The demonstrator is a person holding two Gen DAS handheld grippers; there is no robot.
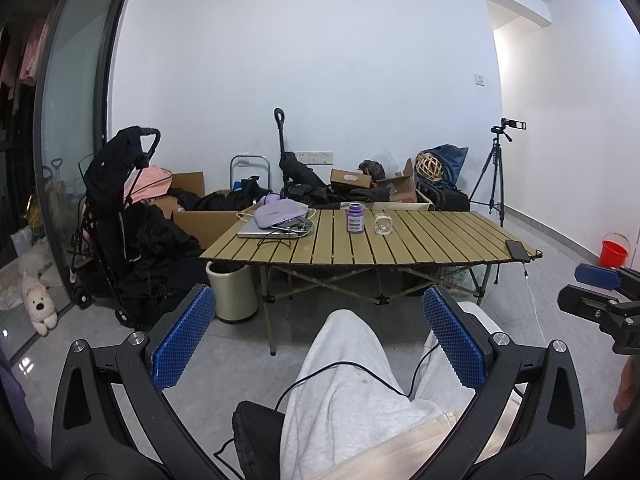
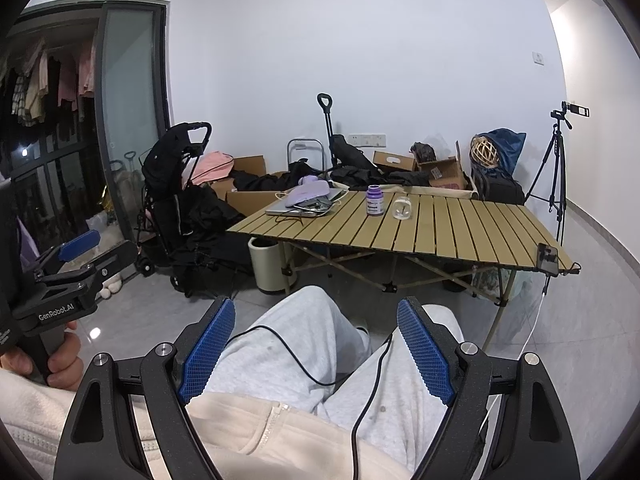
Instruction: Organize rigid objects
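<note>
Both grippers spread, empty, held over lap, well short of table.
Left gripper [image 1: 318, 338] and right gripper [image 2: 316, 354] fingers released; purple bottle [image 1: 355, 218] upright mid-table [image 1: 420, 248], just beside what looks like a glass jar [image 1: 382, 224]; laptop [image 1: 264, 231] at left.

Both wrist views are evenly and fairly brightly lit by soft, cool light that leaves the plain white wall [image 1: 320, 60] bluish-grey, with only faint shadows under the slatted tan folding table [image 1: 400, 240], while the dark glass sliding door [image 2: 128, 120] at the left edge carries pale reflections and a small bright glare spot shows on the glossy grey floor tiles [image 2: 94, 333]. Strong fisheye distortion bows the door frame and wall corners into curves, and black vignetting cuts off the corners of each frame. Focus is acceptably sharp across the middle, though the hanging pink and checked clothes [image 2: 48, 76] behind the glass sit in dim, murky shadow with little detail.
</note>
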